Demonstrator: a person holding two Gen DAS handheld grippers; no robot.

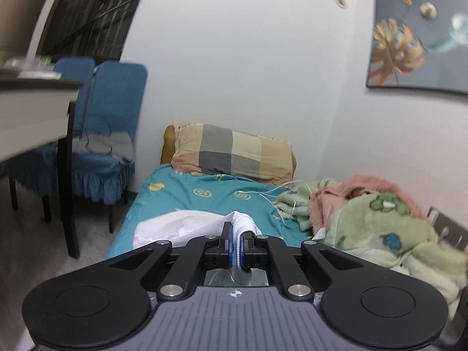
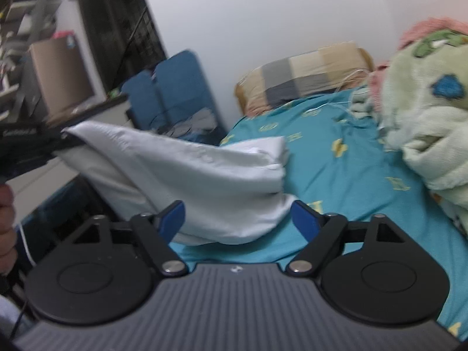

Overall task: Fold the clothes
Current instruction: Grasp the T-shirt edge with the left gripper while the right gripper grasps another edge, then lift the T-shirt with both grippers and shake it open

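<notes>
A white garment [image 1: 181, 228] lies partly on the teal bed sheet [image 1: 204, 193]. My left gripper [image 1: 237, 234] is shut on its ribbed edge, which runs back between the pads. In the right wrist view the same garment [image 2: 204, 175] is lifted at the left by the left gripper [image 2: 63, 140] and stretches down to the bed. My right gripper [image 2: 238, 219] is open, its blue pads [image 2: 172, 219] on either side of the garment's lower bulge. I cannot see the pads pressing on the cloth. A hand [image 2: 5, 219] shows at the left edge.
A checked pillow [image 1: 234, 152] lies at the head of the bed. Green and pink fleece blankets [image 1: 380, 222] are heaped along the right side, with a white cable [image 1: 280, 196] beside them. Blue-covered chairs [image 1: 111, 134] and a table [image 1: 35, 111] stand to the left.
</notes>
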